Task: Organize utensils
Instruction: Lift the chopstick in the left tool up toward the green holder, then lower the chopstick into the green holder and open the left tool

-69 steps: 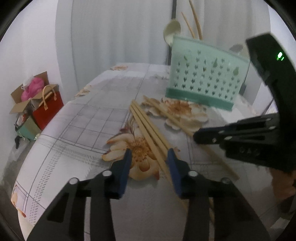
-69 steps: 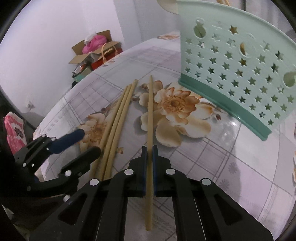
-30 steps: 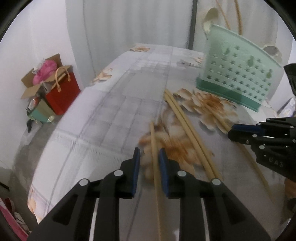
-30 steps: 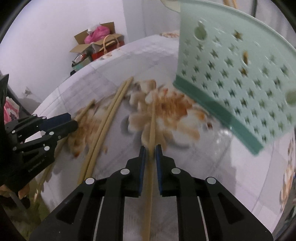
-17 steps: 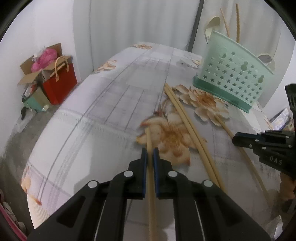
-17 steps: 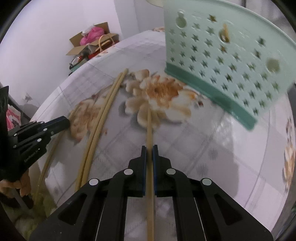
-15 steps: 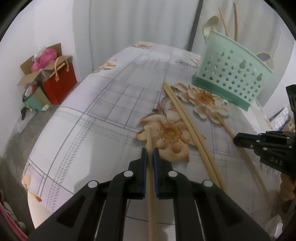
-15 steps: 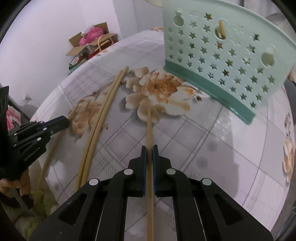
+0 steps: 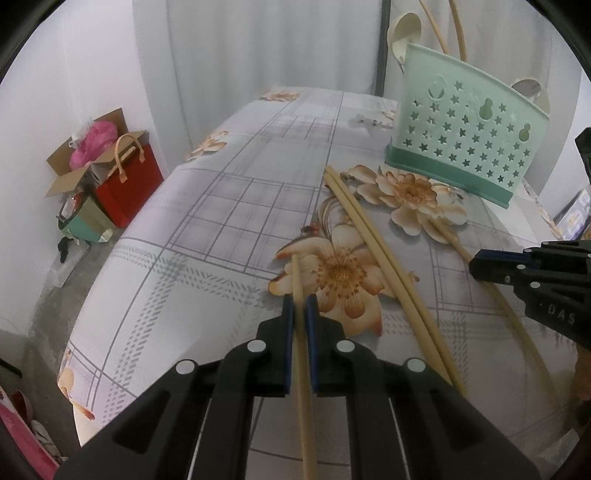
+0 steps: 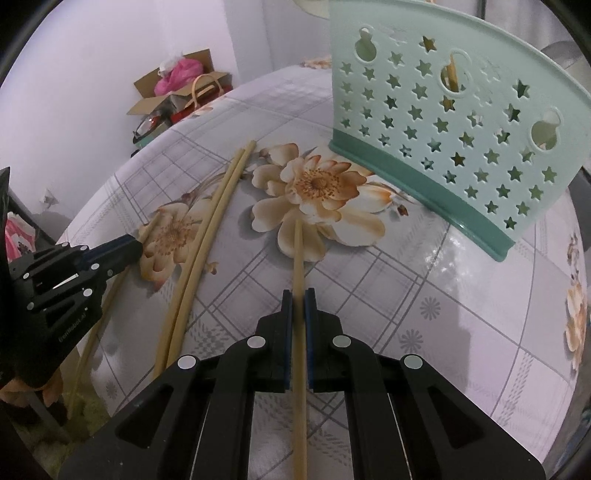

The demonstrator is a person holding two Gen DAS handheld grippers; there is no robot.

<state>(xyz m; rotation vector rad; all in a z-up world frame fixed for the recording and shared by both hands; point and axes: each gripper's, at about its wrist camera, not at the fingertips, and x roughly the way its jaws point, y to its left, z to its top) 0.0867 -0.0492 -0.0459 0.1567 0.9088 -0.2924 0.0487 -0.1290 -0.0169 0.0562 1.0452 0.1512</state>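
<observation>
We are midway through tidying the utensils. Our left hand-held gripper (image 9: pixel 299 306) is clamped on one chopstick (image 9: pixel 297 273), and our right hand-held gripper (image 10: pixel 298 299) is clamped on a second chopstick (image 10: pixel 298 254); both sticks run back between the pads and point toward the far end of the desk (image 9: pixel 236 206).

The mint-green utensil holder (image 10: pixel 454 122) stands upright near the desk's far right edge. It already holds some things: in the left wrist view we count two thin sticks (image 9: pixel 458 33) rising above its rim and what look like two pale spoon bowls (image 9: pixel 406 31), the second one partly hidden behind the rim.

Still lying on the flowered cloth is a pair of chopsticks (image 9: pixel 373 243), side by side and touching, in the middle of the desk between our two grippers.

So the count of loose chopsticks is four: two held, two lying. We judge that what remains is to drop the two held sticks into the holder, then gather that last pair.
</observation>
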